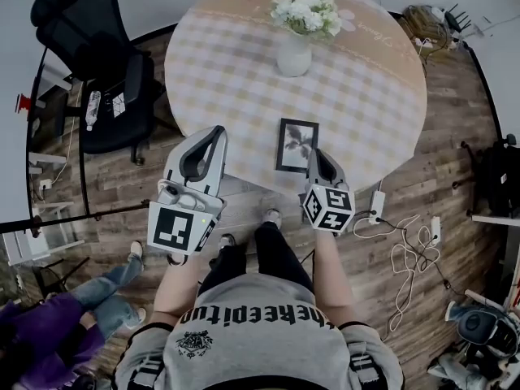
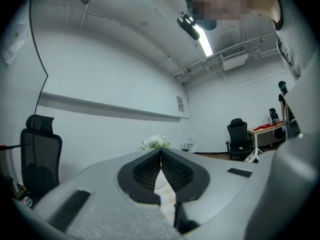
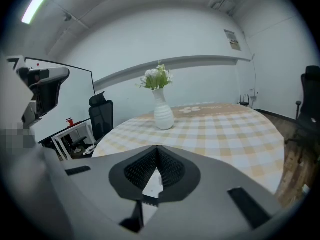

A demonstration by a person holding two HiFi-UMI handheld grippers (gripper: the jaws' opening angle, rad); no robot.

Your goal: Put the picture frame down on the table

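The picture frame is black with a flower print and lies flat near the front edge of the round checked table. My right gripper hovers over the frame's lower right corner, shut with nothing between its pads. In the right gripper view the frame's edge shows below the closed right gripper. My left gripper is at the table's front edge, left of the frame and apart from it. It is shut and empty.
A white vase of flowers stands at the table's middle, also in the right gripper view. A black office chair stands left of the table. A power strip and cables lie on the floor at right. A person in purple sits at bottom left.
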